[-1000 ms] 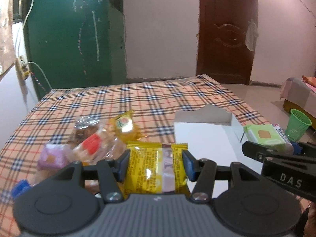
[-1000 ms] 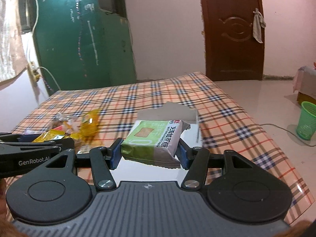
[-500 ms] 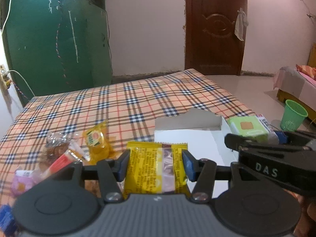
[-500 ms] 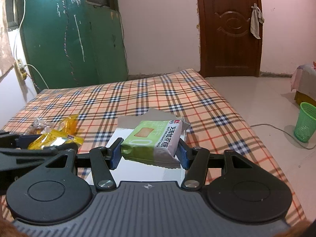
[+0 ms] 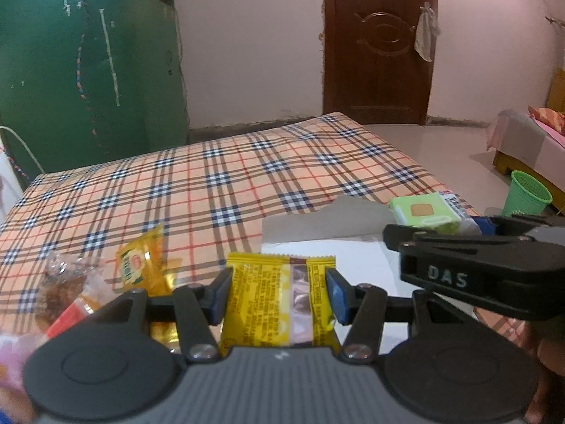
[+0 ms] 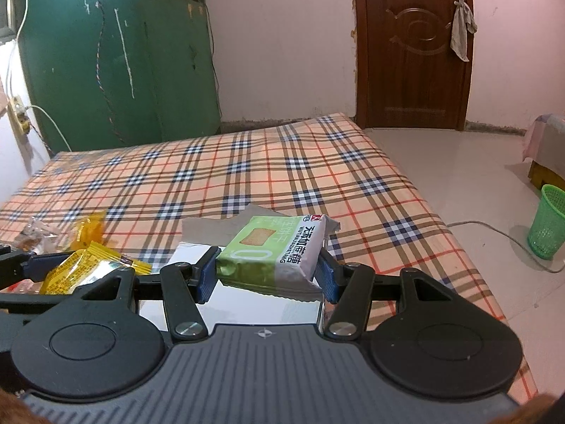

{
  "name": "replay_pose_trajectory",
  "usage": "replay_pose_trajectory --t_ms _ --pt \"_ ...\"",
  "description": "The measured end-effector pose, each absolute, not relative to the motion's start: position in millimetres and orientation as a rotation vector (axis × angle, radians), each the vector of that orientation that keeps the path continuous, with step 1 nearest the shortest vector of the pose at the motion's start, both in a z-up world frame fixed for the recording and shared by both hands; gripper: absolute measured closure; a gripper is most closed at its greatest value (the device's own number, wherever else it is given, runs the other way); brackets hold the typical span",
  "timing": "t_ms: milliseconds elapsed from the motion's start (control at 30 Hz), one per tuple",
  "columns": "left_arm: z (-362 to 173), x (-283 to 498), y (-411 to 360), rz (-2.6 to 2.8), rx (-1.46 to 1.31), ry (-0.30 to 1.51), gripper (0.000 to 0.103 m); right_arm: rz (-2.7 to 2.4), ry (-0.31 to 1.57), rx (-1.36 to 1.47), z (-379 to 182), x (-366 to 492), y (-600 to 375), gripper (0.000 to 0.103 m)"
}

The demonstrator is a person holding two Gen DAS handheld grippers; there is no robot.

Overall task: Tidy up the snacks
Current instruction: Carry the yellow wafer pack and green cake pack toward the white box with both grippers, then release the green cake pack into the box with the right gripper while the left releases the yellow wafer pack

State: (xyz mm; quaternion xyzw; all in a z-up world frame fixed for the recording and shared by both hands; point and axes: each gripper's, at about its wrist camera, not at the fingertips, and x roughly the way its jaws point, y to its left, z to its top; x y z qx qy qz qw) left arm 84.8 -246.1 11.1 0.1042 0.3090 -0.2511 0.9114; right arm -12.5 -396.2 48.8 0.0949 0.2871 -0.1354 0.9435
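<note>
**Two snacks held over the white box**

On the far left we see loose snacks (image 5: pixel 70 293) lying on the checked cloth (image 5: pixel 219 176), with a small yellow sachet (image 5: pixel 141 265) just beside them. Next, our left gripper (image 5: pixel 279 295) has its jaws clamped on a yellow packet (image 5: pixel 268 304), held at the near left edge of the white box (image 5: pixel 353 258). Further right, our right gripper (image 6: pixel 266 275) has its jaws pressed against a green biscuit pack (image 6: pixel 268 247), held above the box. A green basket (image 6: pixel 549 226) stands on the floor at far right.
</note>
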Motion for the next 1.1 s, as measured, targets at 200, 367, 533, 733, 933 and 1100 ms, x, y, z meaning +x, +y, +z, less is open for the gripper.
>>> replay_pose_trajectory --t_ms 200,367,533,733,933,1100 --pt "-2 95 -259 -0.549 0.207 0.653 0.049 -0.283 0.607 0.183 43 7 -401 0.034" --pt "-4 98 -265 -0.598 0.173 0.659 0.046 -0.290 0.605 0.190 42 15 -406 0.019" --pt "-2 92 -254 -0.613 0.136 0.628 0.020 -0.317 0.528 0.158 53 0 -400 0.000" --pt "-5 71 -229 -0.567 0.178 0.544 0.013 -0.316 0.486 0.188 63 -29 -394 0.000" --pt "-20 53 -202 -0.513 0.113 0.583 0.012 -0.322 0.443 0.202 70 -66 -379 0.000" --pt "-29 27 -194 -0.502 0.027 0.613 0.012 -0.323 0.421 0.219 76 -91 -364 0.000"
